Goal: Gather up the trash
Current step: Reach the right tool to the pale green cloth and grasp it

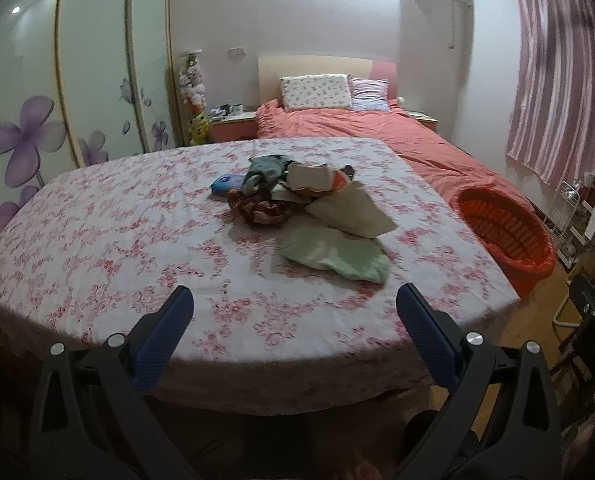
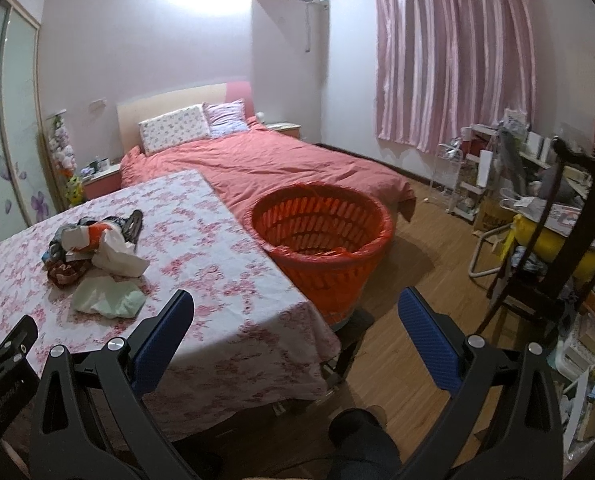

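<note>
Trash: your trash pile (image 1: 293,196) sits mid-desk (image 1: 97,240), well beyond both grippers.
Green cloth (image 1: 333,256): nearest piece of the pile to you.
Basket: orange basket (image 2: 321,248) stands just beside the desk's right edge.
Left gripper (image 1: 295,304): your jaws gape wide, holding nothing.
Right gripper (image 2: 295,306): jaws wide apart, empty.
</note>
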`<state>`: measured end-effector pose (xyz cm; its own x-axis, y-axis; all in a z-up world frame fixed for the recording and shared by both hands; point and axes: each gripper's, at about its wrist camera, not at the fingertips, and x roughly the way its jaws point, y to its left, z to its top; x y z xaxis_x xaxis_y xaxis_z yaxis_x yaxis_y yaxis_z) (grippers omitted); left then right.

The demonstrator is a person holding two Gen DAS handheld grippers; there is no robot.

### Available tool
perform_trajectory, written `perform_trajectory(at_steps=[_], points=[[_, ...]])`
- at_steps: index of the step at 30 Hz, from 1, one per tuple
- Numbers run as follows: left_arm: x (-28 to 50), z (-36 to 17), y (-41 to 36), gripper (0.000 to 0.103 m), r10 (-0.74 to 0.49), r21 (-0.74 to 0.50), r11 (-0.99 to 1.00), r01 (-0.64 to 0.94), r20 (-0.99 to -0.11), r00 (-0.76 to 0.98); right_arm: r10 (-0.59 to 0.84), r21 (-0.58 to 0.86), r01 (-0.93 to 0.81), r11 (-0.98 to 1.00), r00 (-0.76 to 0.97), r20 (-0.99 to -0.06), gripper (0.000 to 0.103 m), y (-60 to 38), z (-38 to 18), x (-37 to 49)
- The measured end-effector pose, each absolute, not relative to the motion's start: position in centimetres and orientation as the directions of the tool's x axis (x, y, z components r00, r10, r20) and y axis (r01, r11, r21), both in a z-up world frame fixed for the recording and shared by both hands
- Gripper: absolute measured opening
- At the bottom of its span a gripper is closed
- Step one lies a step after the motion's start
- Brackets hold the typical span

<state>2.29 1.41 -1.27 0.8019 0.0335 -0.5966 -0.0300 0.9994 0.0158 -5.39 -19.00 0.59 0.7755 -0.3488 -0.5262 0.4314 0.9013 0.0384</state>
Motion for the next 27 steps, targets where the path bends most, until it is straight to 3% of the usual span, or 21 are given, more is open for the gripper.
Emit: perform_trajectory(at_steps=[11,21,27], points=[[6.9,-3.0,5.9,0.099,0.1,-0.006,0.991,-0.134,-0.633,0.768,-0.165,0.082,0.267,0.96,0.779,-0.605,0.101,-16.9,-1.5,-0.3],[9.3,-4.2,10.1,0.099,0.146,-0.041,0.974,-0.224,-0.64,0.754,0.054,0.146,0.062,0.987,0.737,-0.674,0.082,-12.5,-3.3,5.8],[9.7,-4.9,10.7,0.099,0.141,-0.044,0.974,-0.224,-0.656,0.741,0.104,0.114,-0.034,0.993,0.714,-0.692,0.08,-8.1,-4.3,8.2]])
